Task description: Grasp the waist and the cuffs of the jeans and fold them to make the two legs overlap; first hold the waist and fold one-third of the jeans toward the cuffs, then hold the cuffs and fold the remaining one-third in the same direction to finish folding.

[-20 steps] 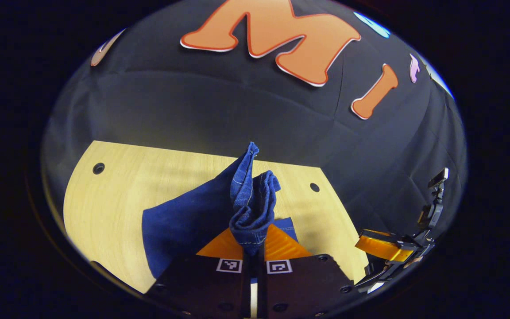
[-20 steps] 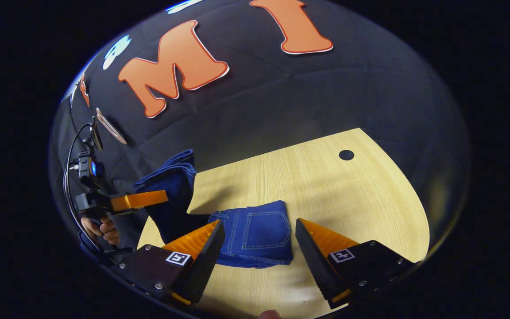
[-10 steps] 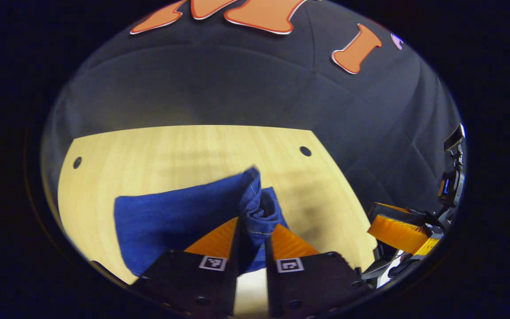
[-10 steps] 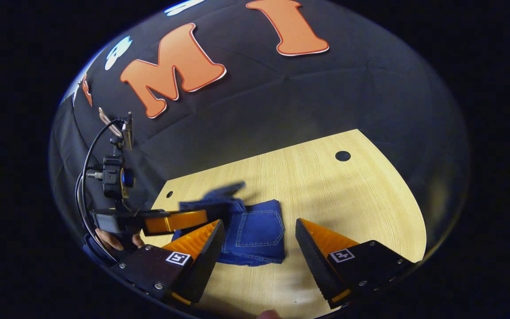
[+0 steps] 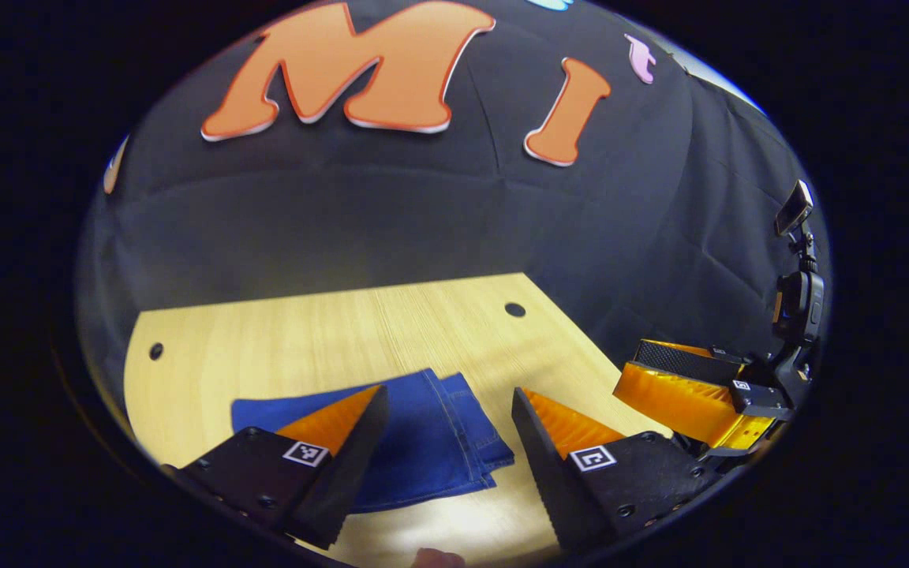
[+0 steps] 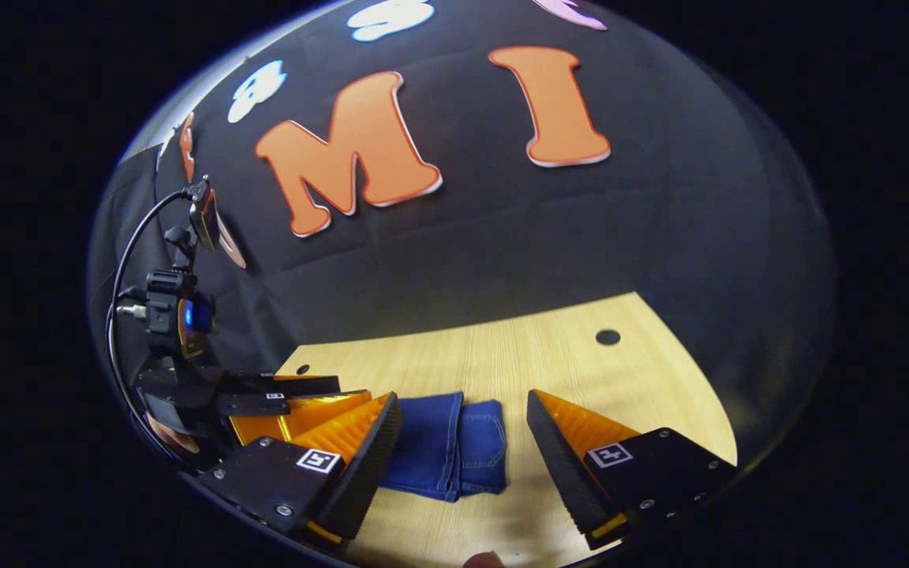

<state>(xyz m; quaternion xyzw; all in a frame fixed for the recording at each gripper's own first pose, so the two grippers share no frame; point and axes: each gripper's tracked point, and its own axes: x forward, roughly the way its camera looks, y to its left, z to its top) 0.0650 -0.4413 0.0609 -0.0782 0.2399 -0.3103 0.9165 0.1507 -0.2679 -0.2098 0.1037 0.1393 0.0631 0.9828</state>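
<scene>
The blue jeans (image 5: 423, 442) lie folded flat into a small bundle on the light wooden table (image 5: 328, 331). In the left gripper view my left gripper (image 5: 448, 438) stands open just above the bundle, holding nothing. The right gripper (image 5: 683, 390) shows at that view's right edge, off the table's corner. In the right gripper view the folded jeans (image 6: 447, 446) rest between the spread fingers of my right gripper (image 6: 462, 442), which is open and clear of the cloth. The left gripper (image 6: 297, 406) sits at the left beside the bundle, its fingers apart.
The table has round holes (image 5: 514, 309) near its far corners (image 6: 607, 337). The black booth wall stands right behind the table's far edge. A finger tip shows at the bottom edge (image 6: 480, 560).
My left gripper carried the cuff end down onto the bundle, let it go and opened. The jeans now lie flat in a compact fold. Both grippers have risen and drawn back a little.
</scene>
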